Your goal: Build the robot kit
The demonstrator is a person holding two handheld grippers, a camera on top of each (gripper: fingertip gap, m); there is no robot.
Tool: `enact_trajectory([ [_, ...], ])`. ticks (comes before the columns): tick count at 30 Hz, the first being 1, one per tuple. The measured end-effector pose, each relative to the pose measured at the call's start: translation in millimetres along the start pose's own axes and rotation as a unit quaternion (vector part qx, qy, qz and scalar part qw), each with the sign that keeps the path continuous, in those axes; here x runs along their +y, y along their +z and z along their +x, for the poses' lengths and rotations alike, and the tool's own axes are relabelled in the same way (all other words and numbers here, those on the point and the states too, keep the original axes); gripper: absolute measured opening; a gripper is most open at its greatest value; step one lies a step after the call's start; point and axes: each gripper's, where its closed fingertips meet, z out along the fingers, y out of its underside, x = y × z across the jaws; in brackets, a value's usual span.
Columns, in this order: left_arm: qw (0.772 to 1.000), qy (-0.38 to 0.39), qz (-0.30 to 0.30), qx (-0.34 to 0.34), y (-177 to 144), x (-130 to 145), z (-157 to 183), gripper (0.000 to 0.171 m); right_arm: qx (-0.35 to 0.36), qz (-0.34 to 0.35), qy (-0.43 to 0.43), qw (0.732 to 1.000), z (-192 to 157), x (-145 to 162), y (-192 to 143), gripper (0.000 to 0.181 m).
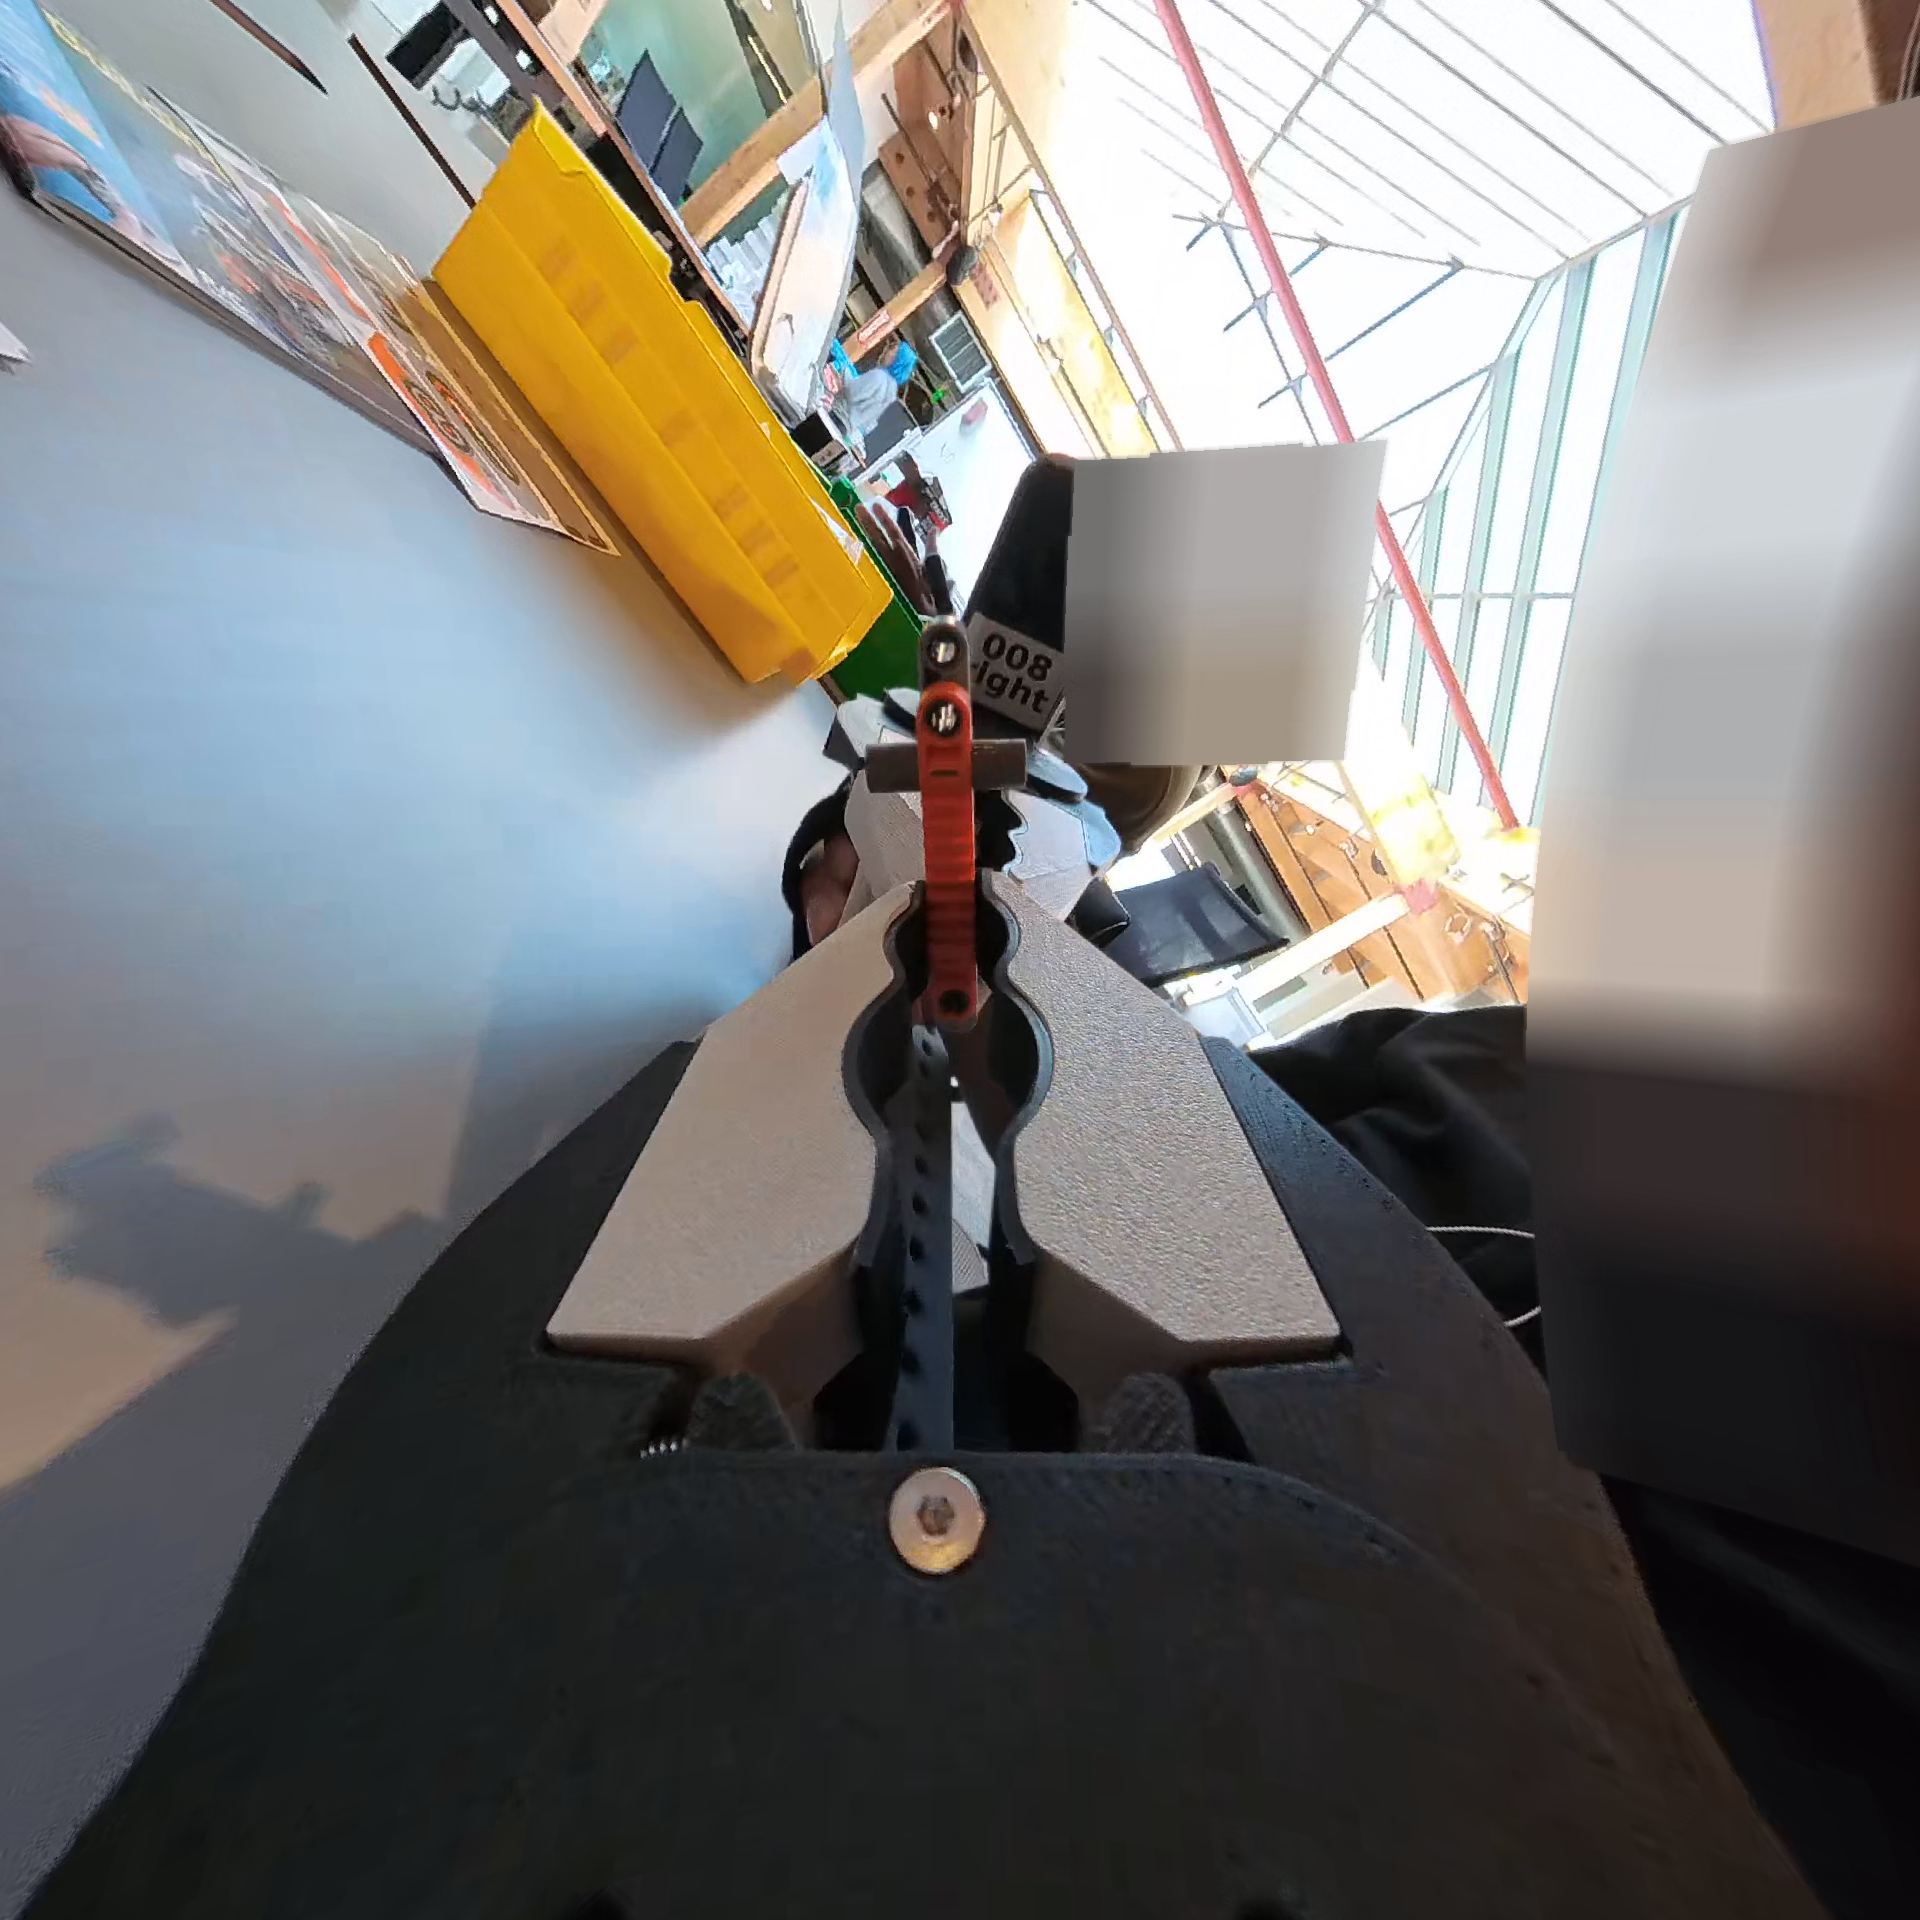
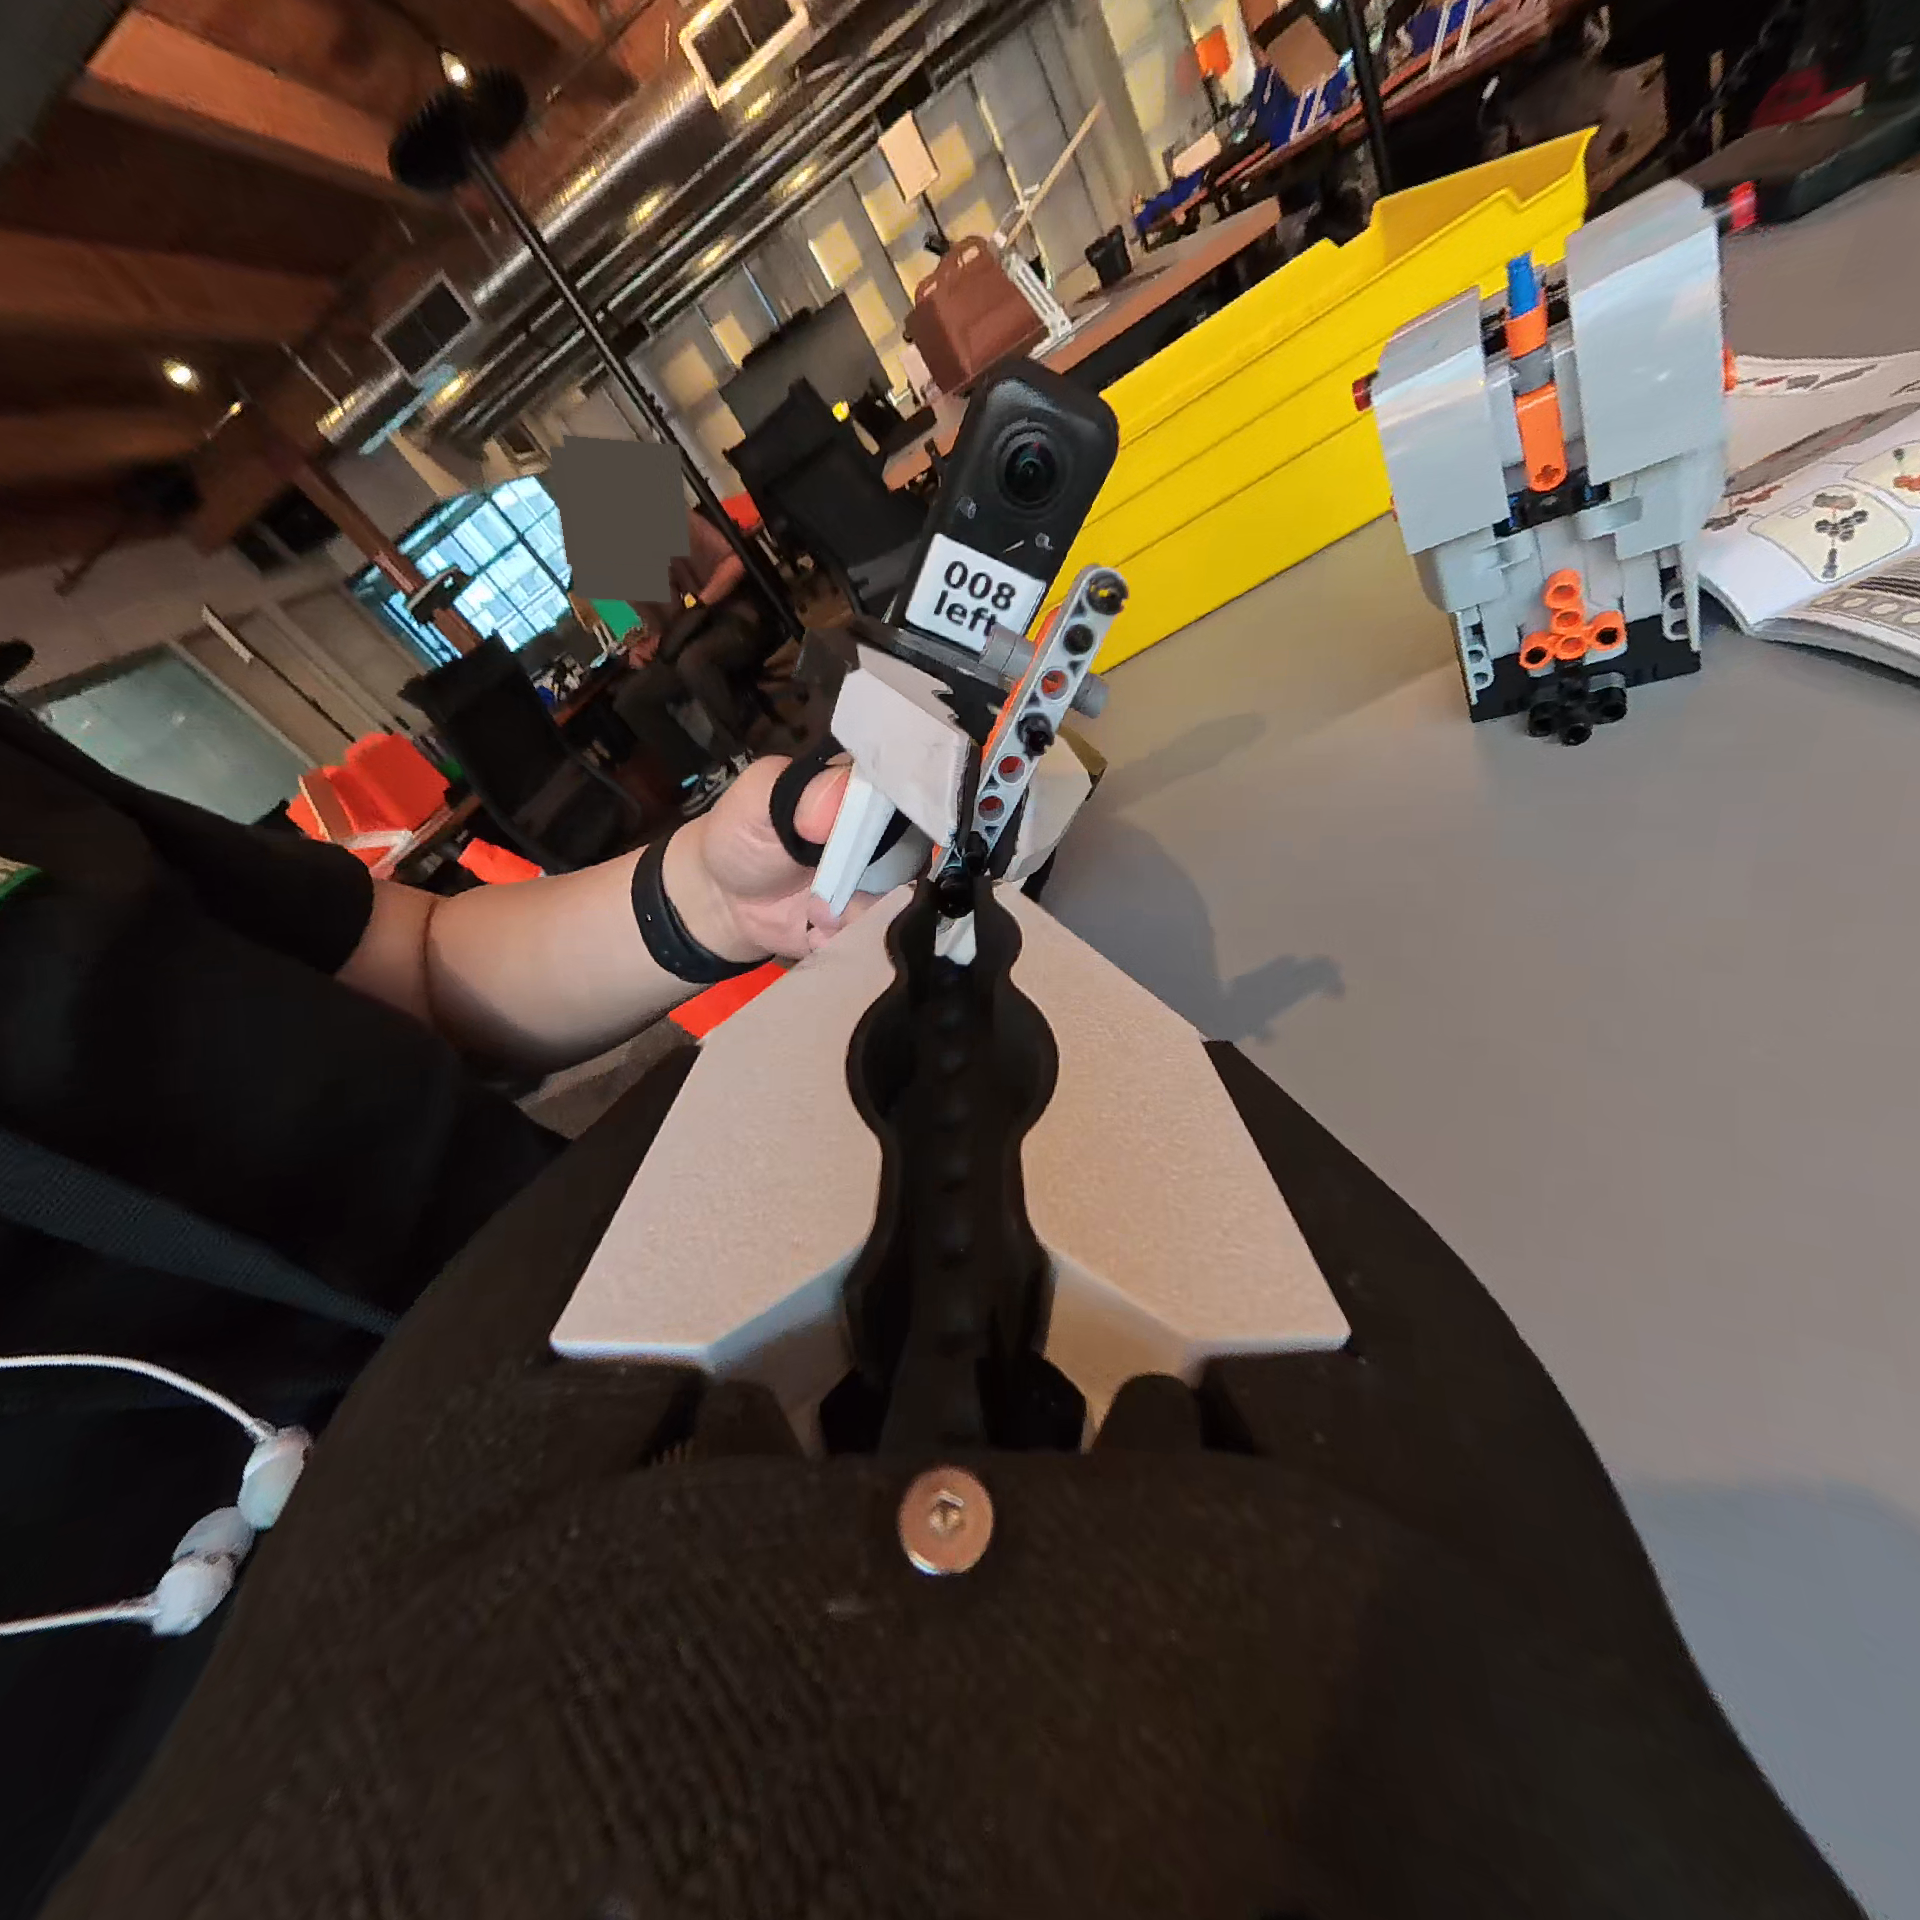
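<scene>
My left gripper (image 1: 948,899) is shut on a thin beam assembly held up in the air. A black holed beam (image 1: 930,1195) runs between its fingers and an orange beam (image 1: 948,831) sticks out past the tips, with a grey cross pin (image 1: 940,764). The grey fingers (image 1: 883,842) of the other gripper face it just behind. In the right wrist view my right gripper (image 2: 951,914) is shut on a black studded part (image 2: 951,1143). Its tip meets the lower end of the grey and orange beam (image 2: 1075,634) held by the left gripper (image 2: 977,821), which a hand (image 2: 748,852) grips.
A grey, orange and black brick model (image 2: 1558,468) stands on the grey table (image 2: 1455,987). A yellow bin (image 2: 1247,416) lies behind it and also shows in the left wrist view (image 1: 644,395). An open booklet (image 2: 1829,520) lies at the right. A printed box (image 1: 208,208) lies far left. My two grippers' fingertips are within a few centimetres of each other.
</scene>
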Motion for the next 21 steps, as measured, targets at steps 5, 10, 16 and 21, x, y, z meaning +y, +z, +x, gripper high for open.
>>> enact_trajectory([
  [5, 1.000, -0.013, 0.017, 0.008, 1.7, -1.8, -1.1, 0.006, -0.017, 0.033, 0.055, 0.998, 1.3, -2.4, -2.1, 0.006],
  [10, 0.999, -0.025, 0.022, 0.001, 1.6, -2.4, -6.1, 0.006, -0.014, 0.017, 0.072, 0.997, 4.5, 1.5, -4.4, 0.005],
  [16, 0.999, -0.023, 0.029, -0.014, -1.5, -1.4, -9.4, 0.007, -0.004, 0.019, 0.069, 0.997, 7.9, 2.2, -4.3, 0.005],
  [21, 0.999, 0.013, 0.028, -0.027, 0.8, -1.5, -6.4, 0.005, -0.017, 0.029, 0.073, 0.997, 6.3, -0.6, -5.9, 0.008],
])
